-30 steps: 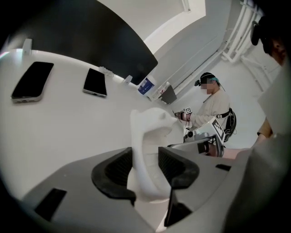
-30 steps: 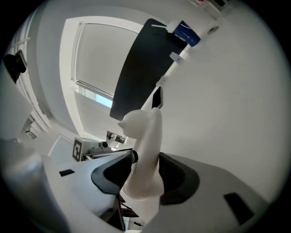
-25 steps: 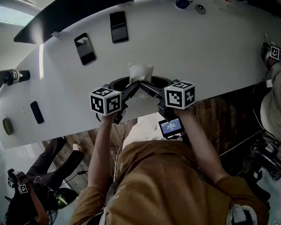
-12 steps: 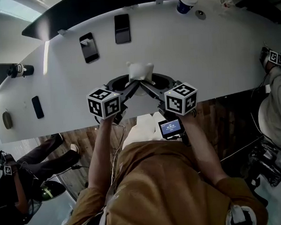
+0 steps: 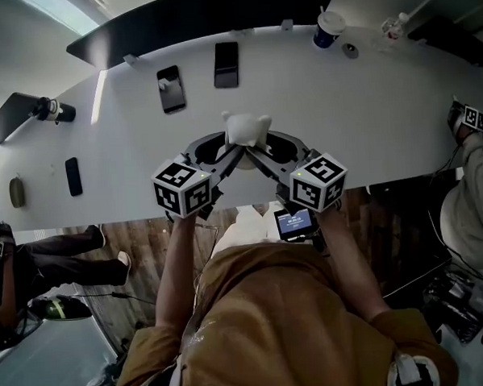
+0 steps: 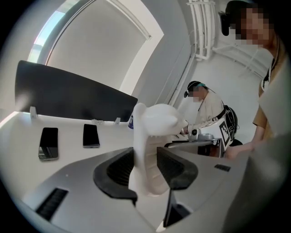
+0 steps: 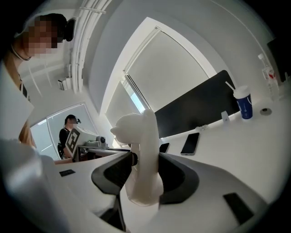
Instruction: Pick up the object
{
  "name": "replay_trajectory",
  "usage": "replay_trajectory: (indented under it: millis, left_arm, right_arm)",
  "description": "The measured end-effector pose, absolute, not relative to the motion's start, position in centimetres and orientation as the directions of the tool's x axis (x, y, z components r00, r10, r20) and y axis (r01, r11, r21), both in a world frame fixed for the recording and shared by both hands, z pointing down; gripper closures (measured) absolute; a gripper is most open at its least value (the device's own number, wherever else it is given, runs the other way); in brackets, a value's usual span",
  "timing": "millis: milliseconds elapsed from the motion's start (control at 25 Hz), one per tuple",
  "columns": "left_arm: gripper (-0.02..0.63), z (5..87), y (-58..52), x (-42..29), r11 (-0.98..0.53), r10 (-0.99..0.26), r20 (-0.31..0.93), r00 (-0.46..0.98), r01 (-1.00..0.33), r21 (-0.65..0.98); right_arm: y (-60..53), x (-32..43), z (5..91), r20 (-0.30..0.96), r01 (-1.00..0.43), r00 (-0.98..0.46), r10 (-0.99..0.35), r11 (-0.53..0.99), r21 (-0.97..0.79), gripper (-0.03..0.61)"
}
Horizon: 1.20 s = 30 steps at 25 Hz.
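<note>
The object is a white moulded figure [image 5: 246,130] with a rounded, eared top and a ribbed body. Both grippers hold it from opposite sides over the near part of the white table [image 5: 383,116]. My left gripper [image 5: 225,151] comes in from the left and is shut on the figure's lower body [image 6: 152,136], with its dark pads [image 6: 116,170] pressing on the sides. My right gripper [image 5: 265,149] comes in from the right and clamps the same figure [image 7: 143,154] between its dark pads [image 7: 182,175]. The figure stands roughly upright in both grips.
Two dark phones [image 5: 170,89] [image 5: 226,65] lie at the back of the table. A blue-and-white cup [image 5: 326,29] stands at the back right. A small dark device [image 5: 73,176] and a camera-like item [image 5: 51,109] sit at the left. Another person [image 5: 476,192] is at the right end.
Both grippers have risen together with the white figure held between them, and they look larger and nearer in the head view. Both wrists have rolled a little.
</note>
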<state>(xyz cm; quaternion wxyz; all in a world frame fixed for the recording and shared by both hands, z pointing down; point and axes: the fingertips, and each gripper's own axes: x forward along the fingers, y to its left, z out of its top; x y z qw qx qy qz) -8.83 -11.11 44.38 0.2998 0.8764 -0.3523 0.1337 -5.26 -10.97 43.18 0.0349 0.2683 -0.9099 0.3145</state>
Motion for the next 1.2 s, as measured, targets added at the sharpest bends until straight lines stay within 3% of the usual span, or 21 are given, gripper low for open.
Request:
replay_trajectory:
  millis: [520, 800, 1200]
  left_arm:
    - [0.446, 39.3, -11.7, -9.6, -0.598, -0.611, 0.372, 0.698, -0.716, 0.360]
    - [0.449, 35.1, -12.1, -9.0, -0.632, -0.669, 0.307, 0.677, -0.735, 0.245]
    - [0.451, 30.6, -10.5, -8.4, -0.654, -0.727, 0.164, 0.666, -0.746, 0.128]
  right_arm:
    - [-11.5, -5.8, 38.0, 0.157, -0.497, -0.859, -0.486, 0.725, -0.477, 0.388]
    - [-11.9, -5.2, 34.2, 0.075, -0.486, -0.858, -0.507, 0.758, -0.436, 0.388]
    - [-10.3, -4.6, 29.5, -0.006, -0.490, -0.861, -0.509, 0.832, -0.260, 0.388]
